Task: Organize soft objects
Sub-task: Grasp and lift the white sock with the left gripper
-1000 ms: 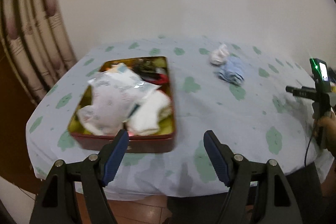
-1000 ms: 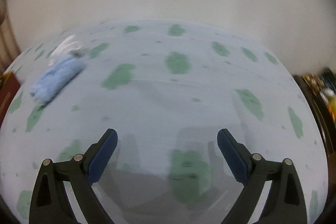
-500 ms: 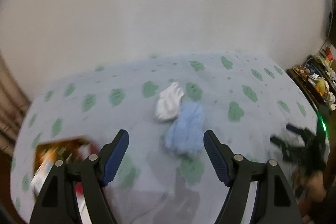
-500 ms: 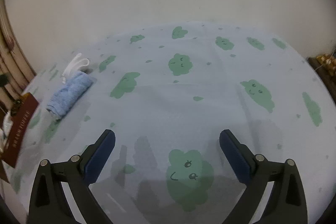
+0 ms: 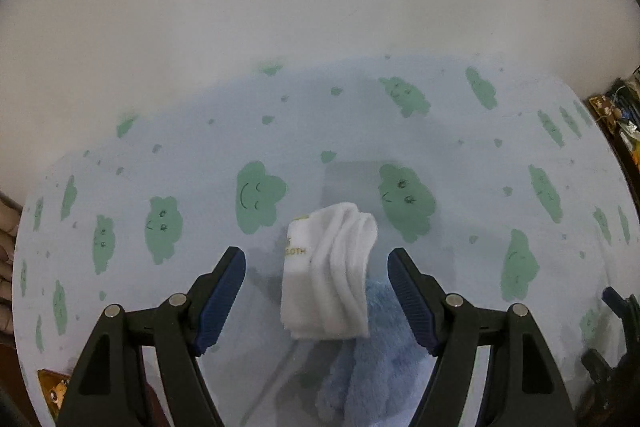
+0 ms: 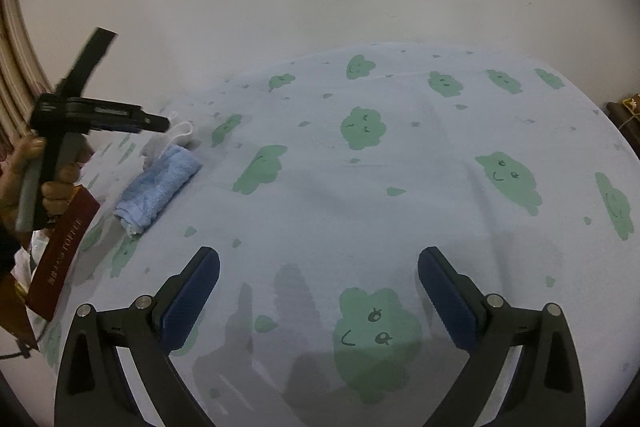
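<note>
Left wrist view: the left gripper (image 5: 316, 301) hangs over the tablecloth (image 5: 200, 131) with its jaws spread wide and nothing between the pads. A folded white cloth (image 5: 326, 273) lies between the two fingers, seen from above, and its near edge rests on a blue towel (image 5: 376, 363) that runs toward the bottom of the picture. Whether the pads are down at cloth height or above it cannot be told from here. A corner of a box (image 5: 54, 389) shows at the lower left.

Right wrist view: the right gripper (image 6: 318, 293) is also spread open and empty, over bare tablecloth well apart from both cloths. Far to the left, the blue towel (image 6: 158, 187) lies rolled with the white cloth (image 6: 180, 131) at its far end, and the left gripper (image 6: 156, 123) is seen from the side just above them, held in a hand (image 6: 36, 171). The red box (image 6: 60, 251) sits beside the towel at the table's edge.

Risks, as I judge them: because the white cloth overlaps the towel, closing low could catch both layers and drag the towel along. Closing too high could pinch only the top fold, so the cloth unfolds or slips out on the way to the box.
</note>
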The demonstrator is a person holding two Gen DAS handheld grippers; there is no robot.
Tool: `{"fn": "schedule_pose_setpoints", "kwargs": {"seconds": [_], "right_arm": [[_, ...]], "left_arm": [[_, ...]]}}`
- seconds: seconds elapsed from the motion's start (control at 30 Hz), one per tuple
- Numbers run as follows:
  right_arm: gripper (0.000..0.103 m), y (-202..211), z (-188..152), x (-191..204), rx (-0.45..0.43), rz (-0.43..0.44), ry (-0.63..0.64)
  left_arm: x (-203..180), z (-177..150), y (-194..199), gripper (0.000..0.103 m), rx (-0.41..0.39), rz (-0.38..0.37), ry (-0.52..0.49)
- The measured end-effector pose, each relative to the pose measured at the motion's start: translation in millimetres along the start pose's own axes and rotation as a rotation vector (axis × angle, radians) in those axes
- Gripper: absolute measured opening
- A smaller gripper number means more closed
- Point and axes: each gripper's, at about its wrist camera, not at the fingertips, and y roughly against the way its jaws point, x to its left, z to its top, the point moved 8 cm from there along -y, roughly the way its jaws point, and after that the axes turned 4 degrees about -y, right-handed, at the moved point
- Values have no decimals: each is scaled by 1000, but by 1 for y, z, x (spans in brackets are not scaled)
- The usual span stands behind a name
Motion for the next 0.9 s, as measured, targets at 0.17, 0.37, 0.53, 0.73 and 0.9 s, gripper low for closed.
{"fn": "schedule_pose_setpoints", "kwargs": {"seconds": [0.17, 0.37, 0.53, 0.73, 0.9], "right_arm": [[99, 0, 0, -1, 3, 3, -9], [99, -2, 2, -4, 3, -2, -30], [99, -3, 1, -6, 11, -10, -37], [99, -10, -2, -7, 48, -30, -32], [99, -13, -3, -9, 64, -58, -31]], "left_arm": [[-4, -8, -28, 76, 61, 42, -54], [15, -20, -30, 24, 17, -47, 81], [34, -36, 14, 24, -62, -57, 204], [30, -90, 91, 25, -165, -73, 282], [16, -150, 145, 26, -209, -77, 318]]}}
